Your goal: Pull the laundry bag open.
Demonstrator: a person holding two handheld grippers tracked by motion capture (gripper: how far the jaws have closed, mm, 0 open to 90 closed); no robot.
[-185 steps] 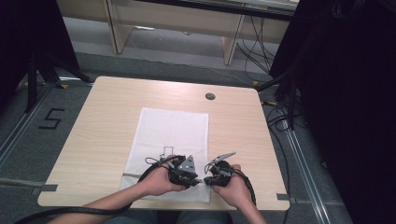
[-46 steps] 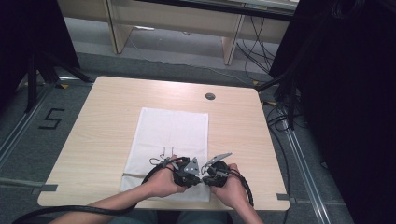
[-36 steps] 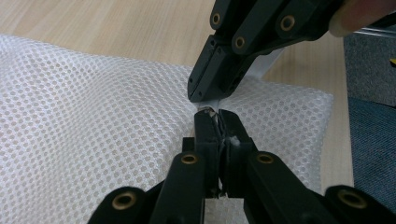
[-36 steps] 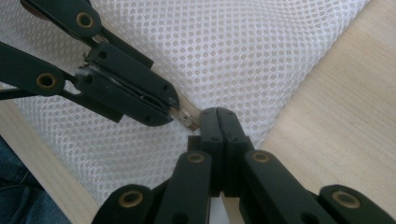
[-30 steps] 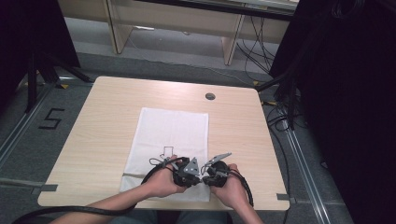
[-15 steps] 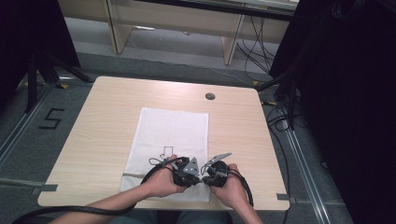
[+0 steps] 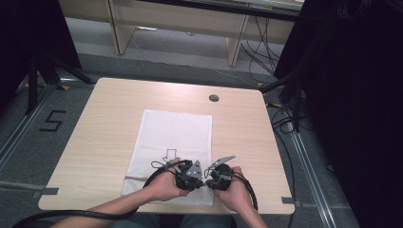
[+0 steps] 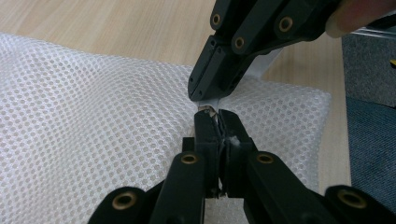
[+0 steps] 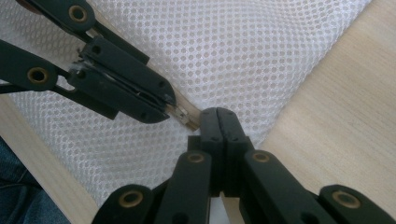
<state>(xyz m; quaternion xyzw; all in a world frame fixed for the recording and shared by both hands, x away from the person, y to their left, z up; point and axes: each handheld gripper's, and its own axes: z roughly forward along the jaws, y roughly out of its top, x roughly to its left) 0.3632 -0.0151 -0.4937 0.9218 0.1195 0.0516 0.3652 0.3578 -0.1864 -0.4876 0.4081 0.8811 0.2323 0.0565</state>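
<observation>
Two grippers meet at near edge of mesh bag (image 7: 173, 142) on table (image 7: 104, 118) | left gripper (image 8: 212, 116) clamped on zipper pull (image 8: 205, 110) | right gripper (image 9: 218, 114) clamped on mesh | unchanged over last second: zip not started.

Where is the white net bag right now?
In the high view the white mesh laundry bag lies flat in the middle of the light wooden table, its near edge under the left gripper and right gripper.
</observation>
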